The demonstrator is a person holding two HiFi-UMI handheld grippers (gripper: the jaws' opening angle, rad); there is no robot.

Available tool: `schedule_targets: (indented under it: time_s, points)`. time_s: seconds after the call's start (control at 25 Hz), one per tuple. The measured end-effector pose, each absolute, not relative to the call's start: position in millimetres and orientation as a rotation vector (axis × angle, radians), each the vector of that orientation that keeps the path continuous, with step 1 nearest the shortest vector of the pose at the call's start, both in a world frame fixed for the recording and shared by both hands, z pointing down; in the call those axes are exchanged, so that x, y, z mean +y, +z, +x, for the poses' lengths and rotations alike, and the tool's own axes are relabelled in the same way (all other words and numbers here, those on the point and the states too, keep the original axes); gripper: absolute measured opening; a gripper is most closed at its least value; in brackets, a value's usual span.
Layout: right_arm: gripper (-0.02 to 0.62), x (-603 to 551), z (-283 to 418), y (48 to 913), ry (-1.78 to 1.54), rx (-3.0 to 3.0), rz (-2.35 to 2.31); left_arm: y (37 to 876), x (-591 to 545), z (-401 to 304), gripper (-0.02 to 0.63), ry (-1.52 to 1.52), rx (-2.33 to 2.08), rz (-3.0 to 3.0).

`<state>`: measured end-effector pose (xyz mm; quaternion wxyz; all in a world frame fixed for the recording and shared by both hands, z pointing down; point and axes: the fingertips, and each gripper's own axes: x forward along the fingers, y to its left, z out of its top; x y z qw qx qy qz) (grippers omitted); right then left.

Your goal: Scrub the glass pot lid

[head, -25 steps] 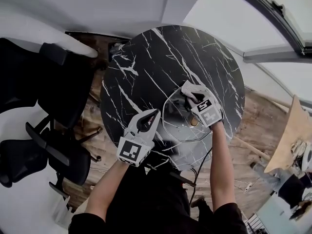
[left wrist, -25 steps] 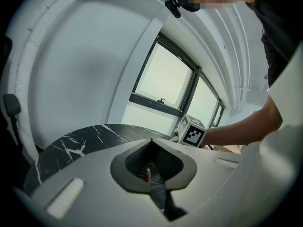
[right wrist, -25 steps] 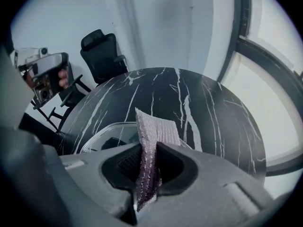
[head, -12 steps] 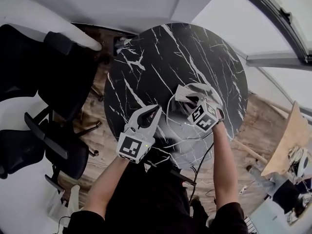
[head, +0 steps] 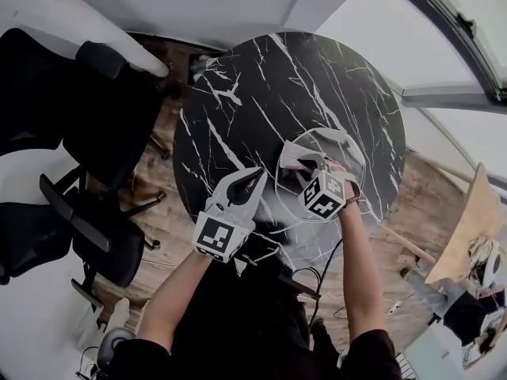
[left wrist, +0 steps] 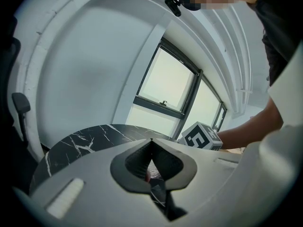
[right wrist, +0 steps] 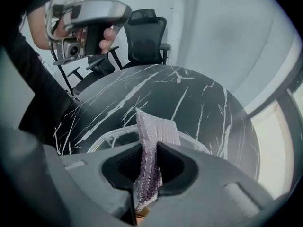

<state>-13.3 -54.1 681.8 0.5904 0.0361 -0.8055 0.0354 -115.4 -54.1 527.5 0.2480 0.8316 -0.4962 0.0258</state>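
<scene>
The glass pot lid lies flat on the round black marble table, on its near right side. My right gripper is over the lid's left half, shut on a pale purple scrub cloth. In the right gripper view the cloth stands up between the jaws of that gripper, with the lid's rim just beyond. My left gripper hovers beside the lid's left edge. Its jaws are shut with nothing in them.
Black office chairs stand left of the table on the wooden floor. A cable hangs below the table's near edge. A light wooden tabletop sits at the far right. Windows line the wall behind.
My right gripper has swept the cloth from the lid's far side toward its left and nearer part. The left gripper has stayed beside the lid. The head view has shifted slightly.
</scene>
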Motion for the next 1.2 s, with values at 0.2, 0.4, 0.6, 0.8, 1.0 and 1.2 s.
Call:
schedule_targets:
  time_s: [0.2,0.4,0.6,0.8,1.0,1.2]
  points:
    - [0.067,-35.6,-17.6,682.3,0.061,-1.874,0.08,527.4,-44.0,-110.9,0.002,0.063,-1.316,2.261]
    - [0.069,-16.3,-18.2,682.7,0.036,-1.872,0.098,526.7,-38.2,-108.2,0.002,0.055,-1.295,2.266]
    - [0.069,9.6,-14.0,683.2,0.014,-1.879,0.099,525.1,-35.2,-101.2,0.002,0.072,-1.282,2.286]
    - [0.067,32.4,-3.3,683.8,-0.019,-1.888,0.1,519.9,-32.6,-87.8,0.002,0.068,-1.254,2.301]
    - [0.067,55.8,13.3,684.5,-0.022,-1.899,0.09,520.2,-27.3,-67.9,0.002,0.099,-1.197,2.328]
    - [0.067,87.0,30.4,689.2,-0.035,-1.893,0.051,520.6,-24.9,-52.8,0.002,0.116,-1.161,2.333]
